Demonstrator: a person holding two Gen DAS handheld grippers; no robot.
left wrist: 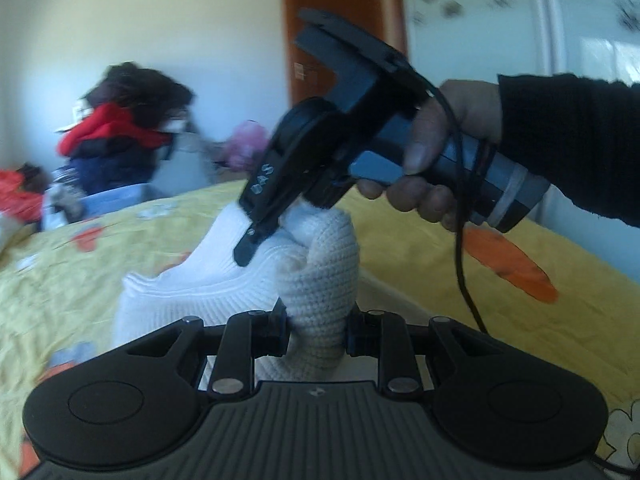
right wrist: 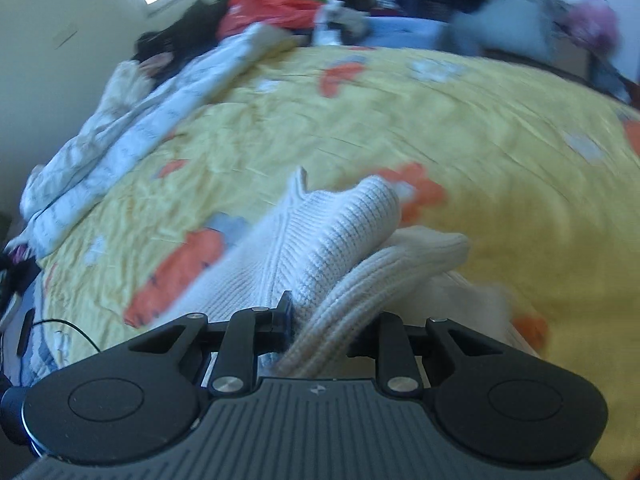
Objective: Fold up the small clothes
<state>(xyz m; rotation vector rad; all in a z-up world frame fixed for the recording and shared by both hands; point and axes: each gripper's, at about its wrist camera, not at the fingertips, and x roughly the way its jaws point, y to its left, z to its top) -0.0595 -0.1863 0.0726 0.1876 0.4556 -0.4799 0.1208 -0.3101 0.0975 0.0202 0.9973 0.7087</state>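
A small white knitted garment [left wrist: 224,276] is held up above the yellow bed cover [left wrist: 72,280]. My left gripper [left wrist: 316,332] is shut on a cream ribbed part of it. My right gripper [left wrist: 272,236] shows in the left wrist view, gripping the garment's top edge a short way above and beyond the left one, with a hand on its handle. In the right wrist view my right gripper [right wrist: 320,332] is shut on the knitted garment [right wrist: 320,240], whose ribbed edge runs between the fingers and drapes away over the bed cover [right wrist: 360,128].
A rumpled white quilt [right wrist: 132,136] lies along the bed's left side. Piles of red, dark and blue clothes [right wrist: 288,8] sit at the far end, also seen in the left wrist view [left wrist: 116,128]. A brown door [left wrist: 340,20] stands behind.
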